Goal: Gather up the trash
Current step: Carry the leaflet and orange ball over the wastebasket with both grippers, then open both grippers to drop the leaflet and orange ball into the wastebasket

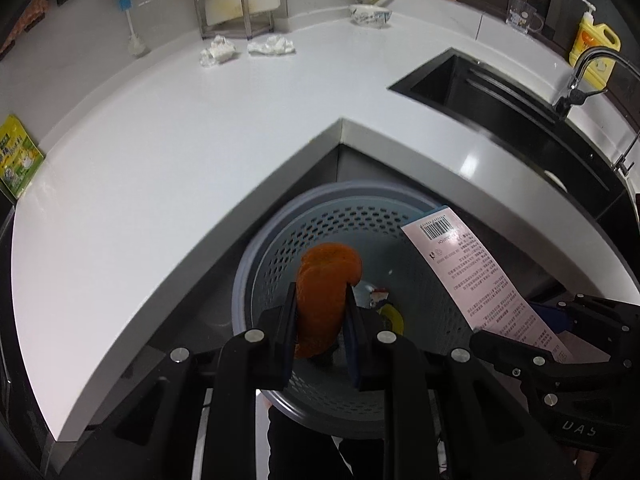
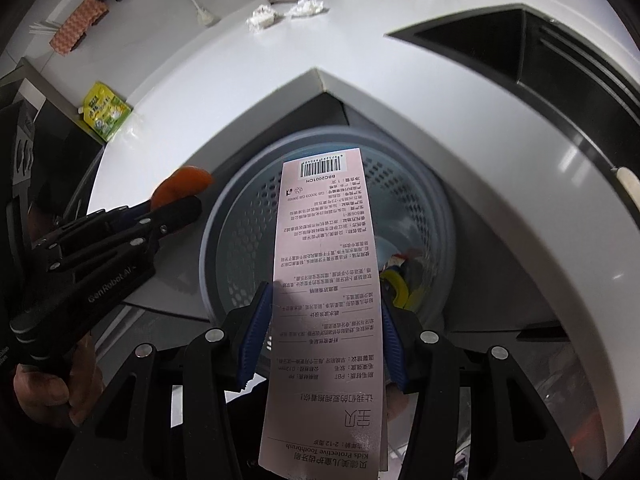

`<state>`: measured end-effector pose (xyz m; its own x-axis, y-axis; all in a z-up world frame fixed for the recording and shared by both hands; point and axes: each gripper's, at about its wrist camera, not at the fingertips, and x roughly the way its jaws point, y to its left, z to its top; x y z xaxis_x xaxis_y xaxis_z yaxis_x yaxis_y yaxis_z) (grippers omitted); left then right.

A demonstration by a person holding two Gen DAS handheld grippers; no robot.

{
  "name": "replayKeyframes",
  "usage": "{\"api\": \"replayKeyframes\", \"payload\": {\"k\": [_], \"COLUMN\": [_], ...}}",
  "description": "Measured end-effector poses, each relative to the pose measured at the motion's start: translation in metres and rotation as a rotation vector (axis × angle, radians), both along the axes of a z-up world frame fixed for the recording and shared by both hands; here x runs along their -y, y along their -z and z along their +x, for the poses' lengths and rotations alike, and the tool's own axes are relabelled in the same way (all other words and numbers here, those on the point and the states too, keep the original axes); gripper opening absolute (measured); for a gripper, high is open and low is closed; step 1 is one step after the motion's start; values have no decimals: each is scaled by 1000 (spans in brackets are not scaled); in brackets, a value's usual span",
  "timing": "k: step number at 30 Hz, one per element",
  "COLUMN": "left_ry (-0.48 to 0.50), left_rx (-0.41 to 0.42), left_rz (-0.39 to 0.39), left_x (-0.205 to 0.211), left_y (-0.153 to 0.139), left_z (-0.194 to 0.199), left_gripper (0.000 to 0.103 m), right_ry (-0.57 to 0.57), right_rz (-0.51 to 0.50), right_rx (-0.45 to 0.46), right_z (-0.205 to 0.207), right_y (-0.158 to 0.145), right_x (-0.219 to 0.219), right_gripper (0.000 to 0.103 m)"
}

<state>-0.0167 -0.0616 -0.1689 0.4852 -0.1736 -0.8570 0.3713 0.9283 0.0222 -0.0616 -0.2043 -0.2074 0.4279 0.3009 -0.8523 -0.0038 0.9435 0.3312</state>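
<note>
Orange peel (image 1: 326, 300) and toothbrush package (image 2: 326, 304) held over the perforated waste basket (image 1: 320, 220).

The left claw (image 1: 322, 312) is clamped on the curled orange peel, nearest the camera and above the basket's opening; the right claw (image 2: 326, 344) is clamped on the long pink toothbrush package, which juts out over the same basket. Colourful wrappers (image 2: 400, 276) lie at the basket's bottom. The basket sits tucked in the inner corner of the white desk (image 1: 180, 152). Far across the desk lie two crumpled tissues (image 1: 248, 50); a green sachet (image 1: 18, 158) rests at the left edge, and a dark sink (image 1: 500, 96) lies to the right.
</note>
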Motion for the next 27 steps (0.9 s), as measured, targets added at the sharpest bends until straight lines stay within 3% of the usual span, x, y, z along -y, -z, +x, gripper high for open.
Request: {"api": "replayKeyframes", "payload": {"k": [12,21,26,27], "left_ry": [-25,-72,-93,-97], "left_rx": [-40,-36,-41,-39], "left_rz": [3,0,-7,-8], "left_x": [1,-9,-16,-17], "left_y": [25,21,18,17], "left_z": [11,16,16,16], "left_gripper": [21,26,38,49], "right_ry": [-3,-13,-2,-1], "right_rz": [17,22,24,25], "right_rx": [-79,-56,-46,-45], "right_z": [14,21,21,21], "right_y": [27,28,26,25], "right_x": [0,1,3,3], "right_gripper": [49,50,61,61]}}
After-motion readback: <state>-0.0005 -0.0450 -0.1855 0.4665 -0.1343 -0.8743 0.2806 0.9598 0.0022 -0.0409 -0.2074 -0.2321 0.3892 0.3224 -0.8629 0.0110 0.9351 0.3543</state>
